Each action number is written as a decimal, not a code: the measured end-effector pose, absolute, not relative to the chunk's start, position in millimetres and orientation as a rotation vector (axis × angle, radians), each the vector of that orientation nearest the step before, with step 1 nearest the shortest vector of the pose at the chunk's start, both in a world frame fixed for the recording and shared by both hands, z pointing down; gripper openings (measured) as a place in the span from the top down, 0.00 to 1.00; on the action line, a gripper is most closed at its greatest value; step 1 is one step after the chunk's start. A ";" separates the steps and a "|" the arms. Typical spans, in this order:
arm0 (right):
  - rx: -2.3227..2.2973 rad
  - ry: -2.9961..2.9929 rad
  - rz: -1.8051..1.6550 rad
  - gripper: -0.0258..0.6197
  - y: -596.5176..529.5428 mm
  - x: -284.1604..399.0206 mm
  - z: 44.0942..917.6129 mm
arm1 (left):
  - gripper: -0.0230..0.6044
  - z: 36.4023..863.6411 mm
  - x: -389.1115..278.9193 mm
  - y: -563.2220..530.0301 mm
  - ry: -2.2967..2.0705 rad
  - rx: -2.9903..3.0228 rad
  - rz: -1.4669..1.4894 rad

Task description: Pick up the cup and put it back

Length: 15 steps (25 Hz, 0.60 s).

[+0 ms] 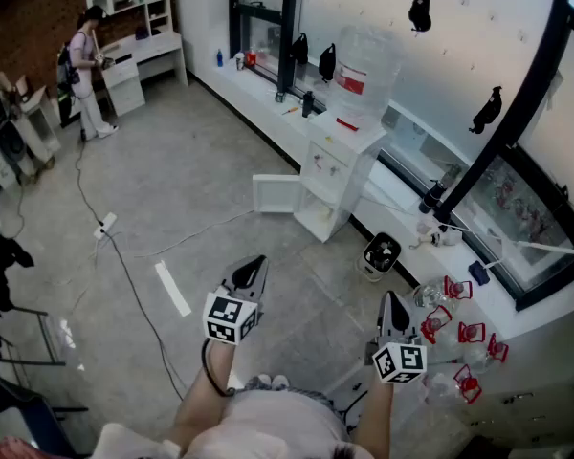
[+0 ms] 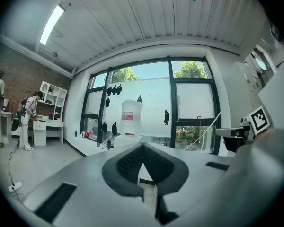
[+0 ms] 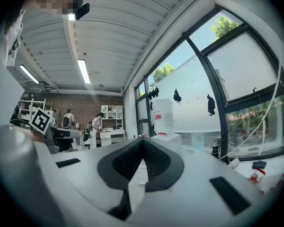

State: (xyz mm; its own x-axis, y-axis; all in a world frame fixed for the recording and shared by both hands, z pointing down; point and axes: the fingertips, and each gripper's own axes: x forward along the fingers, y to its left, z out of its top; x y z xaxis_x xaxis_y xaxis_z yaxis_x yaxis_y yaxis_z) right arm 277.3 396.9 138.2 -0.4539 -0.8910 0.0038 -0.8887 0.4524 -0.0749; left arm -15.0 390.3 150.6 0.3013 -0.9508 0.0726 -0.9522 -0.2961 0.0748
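Observation:
Several clear cups with red handles (image 1: 456, 333) stand on the white window ledge (image 1: 517, 323) at the lower right; they show as small red shapes (image 3: 255, 176) in the right gripper view. My right gripper (image 1: 392, 301) hovers just left of them, jaws shut with nothing between, its tips meeting at one point (image 3: 142, 140). My left gripper (image 1: 254, 267) is held over the grey floor further left, also shut and empty (image 2: 143, 145). Both point up towards the windows, and neither touches a cup.
A white water dispenser (image 1: 340, 165) with a big bottle stands ahead, its lower door (image 1: 275, 194) swung open. A small black fan (image 1: 381, 253) sits on the floor by the ledge. A cable and power strip (image 1: 105, 225) cross the floor. A person (image 1: 86, 70) stands far back left.

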 end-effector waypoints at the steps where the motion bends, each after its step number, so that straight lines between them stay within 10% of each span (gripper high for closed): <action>1: -1.622 2.648 -0.105 0.94 397.6 277.6 138.3 | 0.92 150.8 -14.5 391.1 -1.797 2.448 0.023; 15: -1.604 2.665 -0.108 0.94 404.2 280.0 135.5 | 0.92 154.4 -6.4 397.0 -1.782 2.441 0.032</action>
